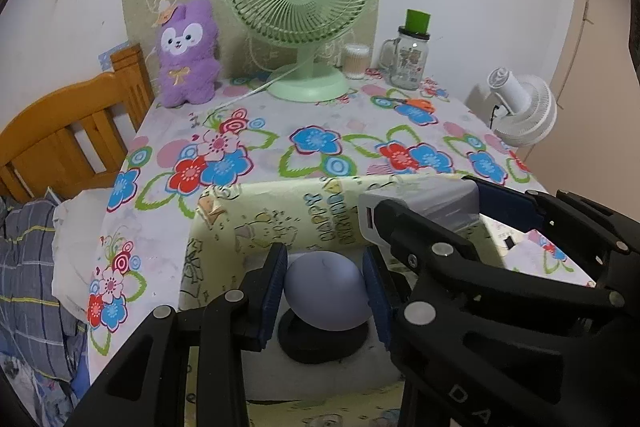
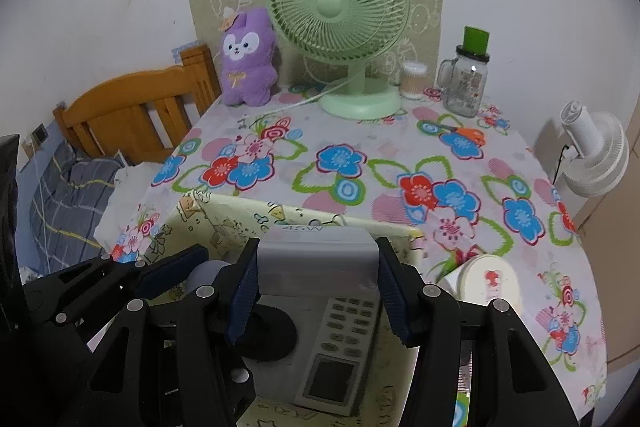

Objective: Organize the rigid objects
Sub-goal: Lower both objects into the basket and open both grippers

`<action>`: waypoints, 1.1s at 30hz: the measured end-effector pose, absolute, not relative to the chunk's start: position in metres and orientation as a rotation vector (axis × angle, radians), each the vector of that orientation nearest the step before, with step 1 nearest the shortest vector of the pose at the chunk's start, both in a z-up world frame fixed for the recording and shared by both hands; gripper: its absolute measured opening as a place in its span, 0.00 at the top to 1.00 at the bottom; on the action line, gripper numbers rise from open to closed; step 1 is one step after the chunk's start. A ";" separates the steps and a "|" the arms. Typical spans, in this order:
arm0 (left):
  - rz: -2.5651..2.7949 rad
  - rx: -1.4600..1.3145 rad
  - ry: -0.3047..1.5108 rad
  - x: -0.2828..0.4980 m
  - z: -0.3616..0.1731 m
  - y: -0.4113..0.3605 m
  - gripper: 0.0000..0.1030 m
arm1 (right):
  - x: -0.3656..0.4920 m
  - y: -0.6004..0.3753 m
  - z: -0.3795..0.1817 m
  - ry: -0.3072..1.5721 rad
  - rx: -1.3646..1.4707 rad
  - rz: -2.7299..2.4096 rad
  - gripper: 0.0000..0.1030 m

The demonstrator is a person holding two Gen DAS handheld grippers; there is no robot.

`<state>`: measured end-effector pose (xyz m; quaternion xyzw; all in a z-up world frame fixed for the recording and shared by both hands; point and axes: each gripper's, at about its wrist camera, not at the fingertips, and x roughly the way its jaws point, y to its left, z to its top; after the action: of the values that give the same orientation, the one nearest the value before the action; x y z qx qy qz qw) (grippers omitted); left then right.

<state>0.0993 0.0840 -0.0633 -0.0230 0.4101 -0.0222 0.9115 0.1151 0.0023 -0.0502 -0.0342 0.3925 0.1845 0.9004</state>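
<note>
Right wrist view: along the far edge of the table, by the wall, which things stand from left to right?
Purple plush toy → green fan → cotton swab container → glass jar mug with green lid.

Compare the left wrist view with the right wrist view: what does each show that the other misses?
Only the left wrist view shows the lavender ball whole between the left gripper fingers. Only the right wrist view shows the remote control inside the box and the round white lid on the table. Both show the grey charger in the right gripper, the green fan and the purple plush.
</note>
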 end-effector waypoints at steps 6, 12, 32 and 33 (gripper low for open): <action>-0.029 -0.059 0.872 0.103 -0.075 0.092 0.61 | 0.123 0.010 -0.065 0.863 -0.044 0.410 0.44; -0.008 -0.057 0.879 0.104 -0.085 0.099 0.60 | 0.130 0.020 -0.079 0.911 -0.045 0.432 0.43; -0.034 -0.091 0.866 0.091 -0.074 0.092 0.04 | 0.119 0.004 -0.065 0.861 -0.052 0.425 0.21; -0.029 -0.099 0.861 0.090 -0.072 0.092 0.01 | 0.117 0.002 -0.063 0.853 -0.059 0.422 0.19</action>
<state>0.0898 0.0921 -0.0725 -0.0480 0.4171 -0.0142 0.9075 0.1170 0.0023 -0.0633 -0.0284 0.4107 0.2029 0.8885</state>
